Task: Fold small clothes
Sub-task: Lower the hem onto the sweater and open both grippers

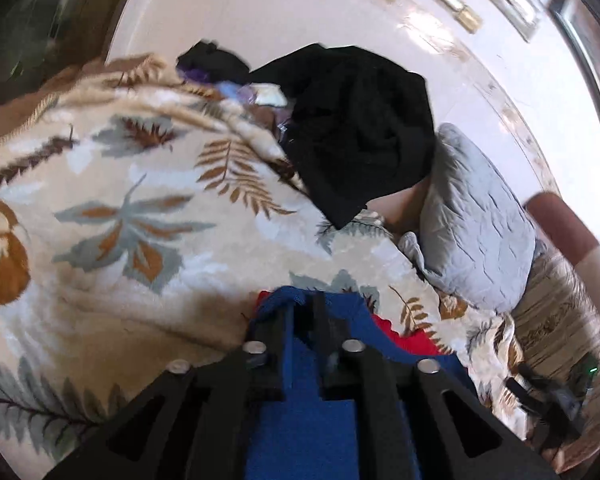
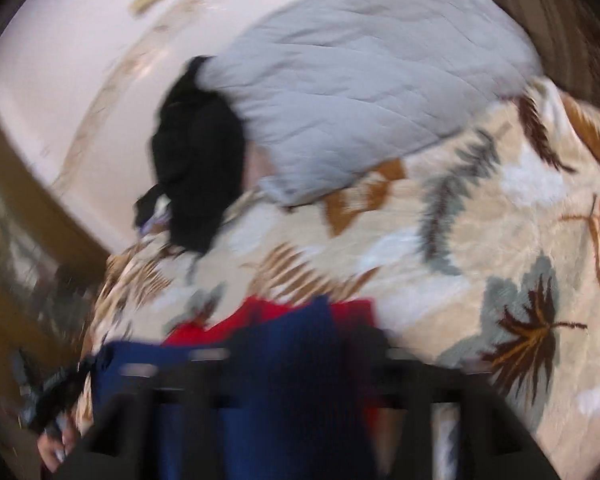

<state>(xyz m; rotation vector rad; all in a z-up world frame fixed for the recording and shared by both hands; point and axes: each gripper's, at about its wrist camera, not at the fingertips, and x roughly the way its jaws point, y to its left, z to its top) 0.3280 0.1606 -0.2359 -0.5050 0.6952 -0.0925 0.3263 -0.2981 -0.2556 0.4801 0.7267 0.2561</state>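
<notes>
No words, numbers or brand names can be read in either view — not on the clothes, the leaf blanket (image 1: 148, 216) or the wall plates (image 1: 460, 10) in the upper right of the left view. The right view is too blurry.

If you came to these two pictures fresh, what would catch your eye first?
The blue cloth with red cloth beneath it, lying close under both claws at the bottom of each view. Beyond it, a black garment heaped on the leaf-patterned blanket, next to a grey quilted pillow.
</notes>
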